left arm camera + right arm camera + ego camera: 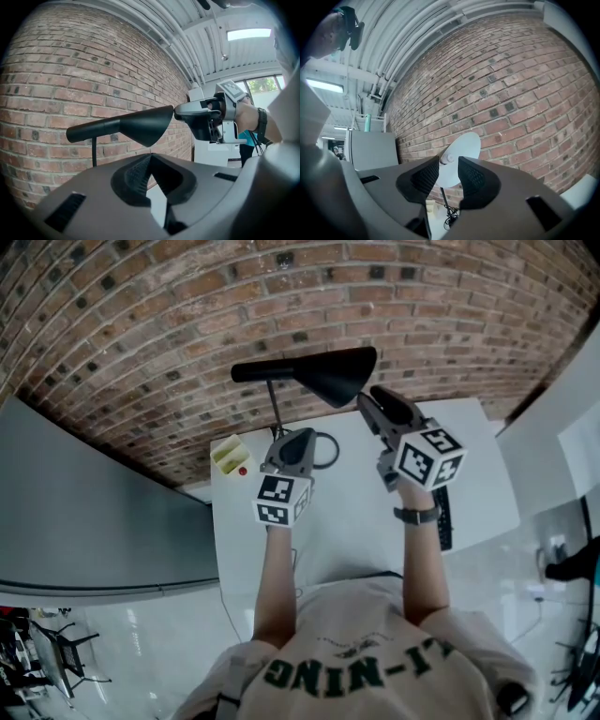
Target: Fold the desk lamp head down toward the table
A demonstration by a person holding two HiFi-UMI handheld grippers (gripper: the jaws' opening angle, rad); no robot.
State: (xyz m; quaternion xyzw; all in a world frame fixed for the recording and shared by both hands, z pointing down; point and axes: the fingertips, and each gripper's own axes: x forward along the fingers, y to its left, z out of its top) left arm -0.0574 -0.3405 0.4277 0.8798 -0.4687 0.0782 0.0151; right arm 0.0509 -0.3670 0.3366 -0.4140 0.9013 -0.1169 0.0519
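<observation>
The black desk lamp stands at the back of the white table (356, 521), its head (319, 371) lying level on a thin stem (275, 411). My right gripper (366, 399) is open at the shade's right rim, not touching it. In the right gripper view the shade's white inside (464, 147) and bulb (449, 158) show beyond the open right gripper (448, 176). My left gripper (284, 437) sits low by the stem, below the head (136, 125). The left gripper (150, 161) has its tips together, with nothing between them.
A brick wall (187, 315) rises right behind the lamp. A yellow-green item (232, 457) lies left of the lamp base, and the lamp's cable (323, 451) loops beside it. A black keyboard (443, 517) lies under my right forearm. A grey panel (84, 512) borders the table's left.
</observation>
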